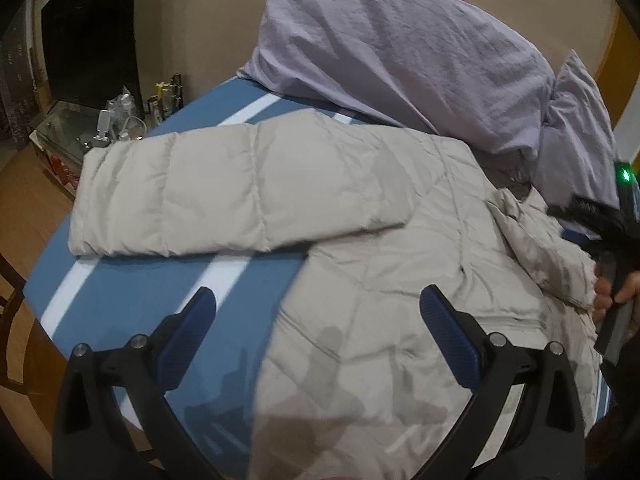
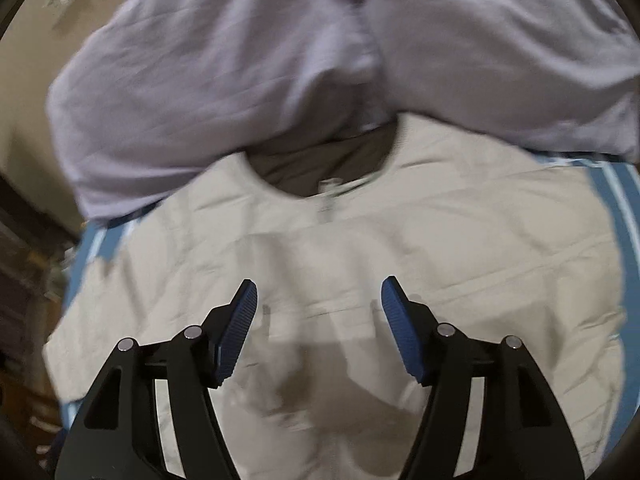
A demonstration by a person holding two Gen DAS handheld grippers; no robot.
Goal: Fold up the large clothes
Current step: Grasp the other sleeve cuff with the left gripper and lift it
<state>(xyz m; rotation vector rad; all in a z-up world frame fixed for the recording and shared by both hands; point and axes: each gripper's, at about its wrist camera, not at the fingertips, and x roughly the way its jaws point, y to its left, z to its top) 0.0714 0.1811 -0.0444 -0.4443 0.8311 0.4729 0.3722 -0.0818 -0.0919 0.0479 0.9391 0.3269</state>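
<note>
While both the left gripper (image 1: 318, 304) and right gripper (image 2: 318, 296) hover with jaws apart and empty, the soft, puffy, light jacket (image 1: 360, 240), spread on the striped bed (image 1: 160, 284), is best pinched at its sleeve cuff (image 1: 86, 208) or hem.

- blue striped sheet (image 1: 160, 280) covers the bed
- crumpled lavender bedding (image 1: 400, 48) piled at the sheet's far end
- glass table (image 1: 68, 132) with small clutter just off the sheet's far left corner
- dark TV screen (image 1: 88, 32) behind that table

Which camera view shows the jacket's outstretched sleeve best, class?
The left wrist view: the sleeve lies flat across the blue striped sheet, seen whole. The right wrist view shows only the jacket's body and collar.
</note>
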